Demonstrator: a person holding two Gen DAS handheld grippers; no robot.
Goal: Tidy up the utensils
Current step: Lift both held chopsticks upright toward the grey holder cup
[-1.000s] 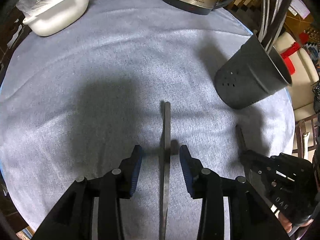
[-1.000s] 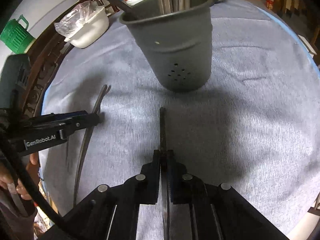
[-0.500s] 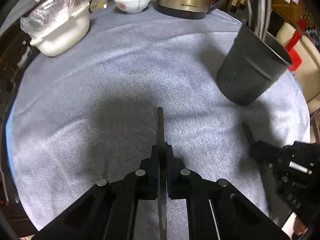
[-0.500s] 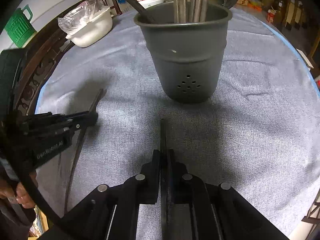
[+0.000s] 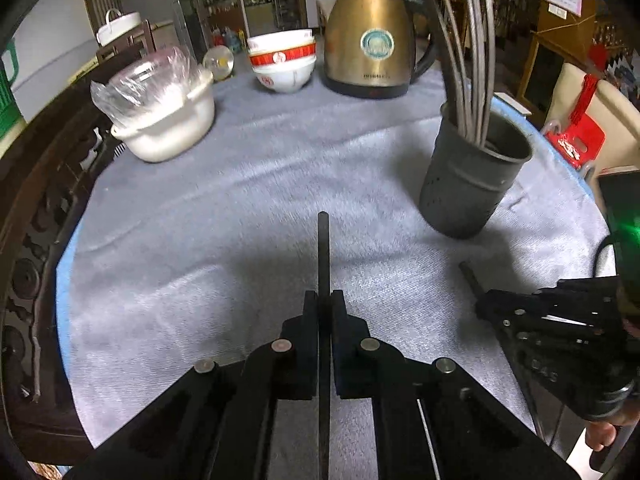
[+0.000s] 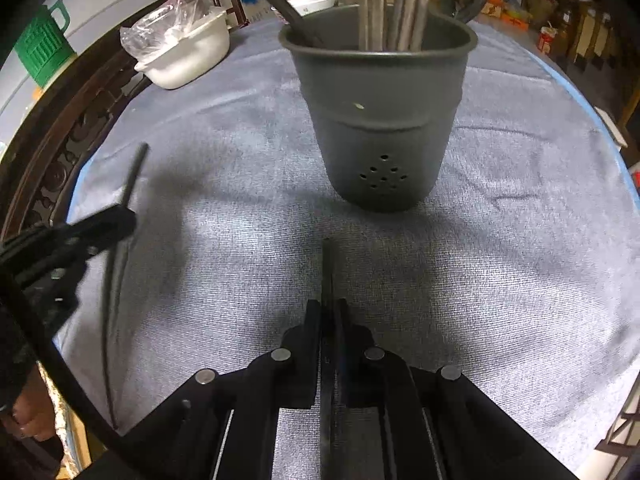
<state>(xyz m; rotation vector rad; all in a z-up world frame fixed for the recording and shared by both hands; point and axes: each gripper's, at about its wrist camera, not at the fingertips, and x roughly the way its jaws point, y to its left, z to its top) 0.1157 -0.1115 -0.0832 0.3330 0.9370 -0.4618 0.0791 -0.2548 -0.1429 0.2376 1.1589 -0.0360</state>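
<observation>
Fingers of the left gripper (image 5: 323, 300) are pressing together on a dark flat utensil (image 5: 323, 248) whose tip is sticking out forward above the grey cloth of the table (image 5: 240, 208), while the right gripper (image 6: 329, 308) is pinching a second dark utensil (image 6: 326, 268) the same way, its tip pointing at the grey perforated holder (image 6: 380, 120). That holder is standing upright towards the table's right edge (several metal utensils (image 5: 472, 64) are leaning inside it), and a gold kettle (image 5: 372, 40), stacked bowls (image 5: 284, 64) and a plastic-covered white pot (image 5: 168, 112) are sitting along the far edge.
</observation>
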